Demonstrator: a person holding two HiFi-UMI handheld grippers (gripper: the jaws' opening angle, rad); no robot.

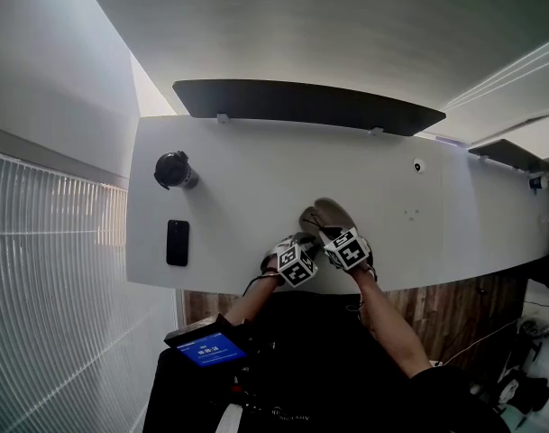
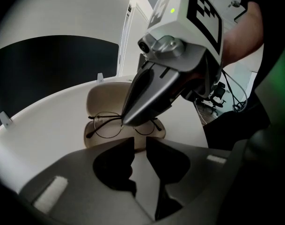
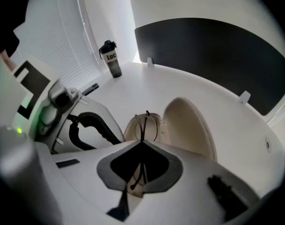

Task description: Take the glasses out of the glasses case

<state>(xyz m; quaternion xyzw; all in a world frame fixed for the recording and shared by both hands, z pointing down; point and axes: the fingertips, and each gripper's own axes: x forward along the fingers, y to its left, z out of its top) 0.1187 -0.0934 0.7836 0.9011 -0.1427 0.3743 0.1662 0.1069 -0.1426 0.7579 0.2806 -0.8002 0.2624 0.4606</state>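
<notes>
Right claw (image 3: 142, 144) clamped shut on the glasses (image 2: 107, 124) at the bridge (thin wire frame), inside the open glasses case (image 2: 101, 96). Left claw (image 2: 140, 146) slightly apart, empty, case just beyond its tips.

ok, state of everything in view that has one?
glasses case: open, lid tipped back.
glasses: folded, lying in the case's lower half.
right hand-held gripper: shut on the glasses' frame.
left hand-held gripper: jaws narrowly apart at the case's near rim; grip unclear.
bottle: upright, capped.
phone: lying flat, dark.
tablet: screen lit.
</notes>
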